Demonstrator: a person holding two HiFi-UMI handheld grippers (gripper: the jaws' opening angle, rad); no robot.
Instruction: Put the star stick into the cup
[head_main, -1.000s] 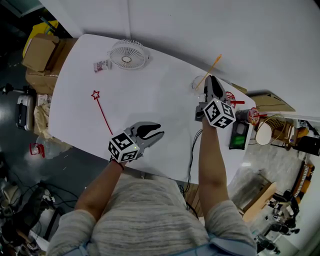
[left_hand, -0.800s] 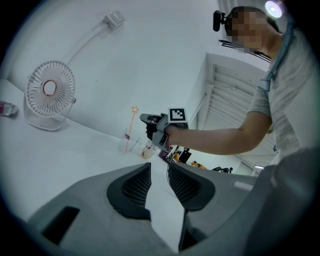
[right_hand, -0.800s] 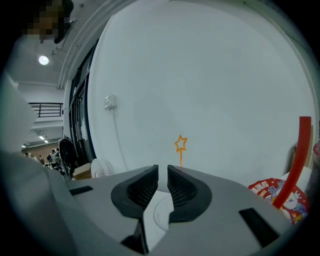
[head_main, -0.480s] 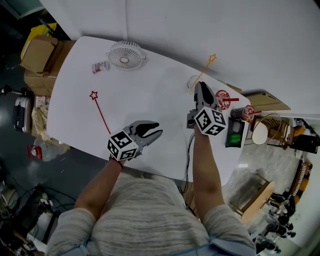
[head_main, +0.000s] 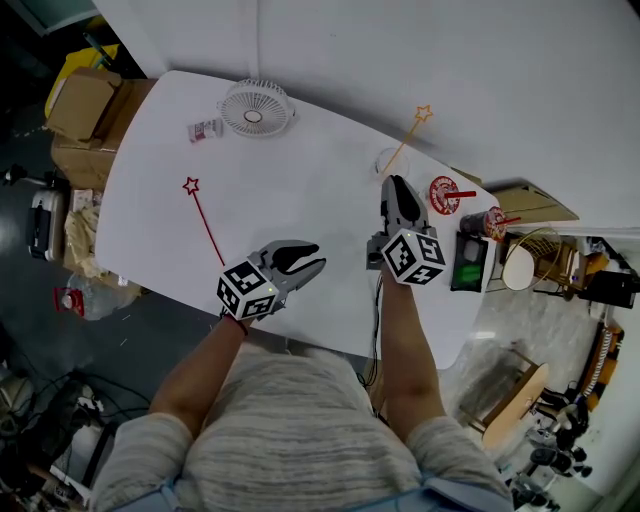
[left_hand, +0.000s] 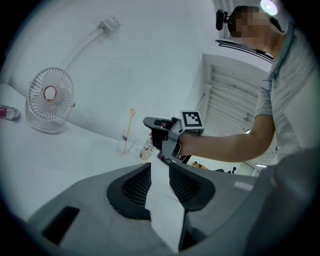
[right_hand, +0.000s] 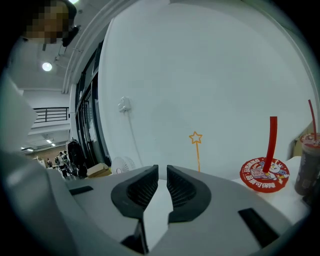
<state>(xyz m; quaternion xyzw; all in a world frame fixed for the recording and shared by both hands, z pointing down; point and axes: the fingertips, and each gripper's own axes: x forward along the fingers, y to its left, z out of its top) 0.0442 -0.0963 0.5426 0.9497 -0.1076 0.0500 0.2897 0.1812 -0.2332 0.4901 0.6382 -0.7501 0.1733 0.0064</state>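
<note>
Right gripper (head_main: 397, 182) has withdrawn; its jaws hide the cup (head_main: 391, 162).

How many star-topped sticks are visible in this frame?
2. An orange star-topped stick stands in the clear plastic cup near the white table's far edge; a red star-topped stick lies flat on the table's left side. None appears hidden.

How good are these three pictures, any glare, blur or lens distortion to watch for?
Head view: sharp, white table brightly lit, surroundings dark. Left gripper view: strong fisheye bend with black corners, lamp glare at top right, fan crisp. Right gripper view: same fisheye, evenly lit wall, orange star stick in focus.
</note>
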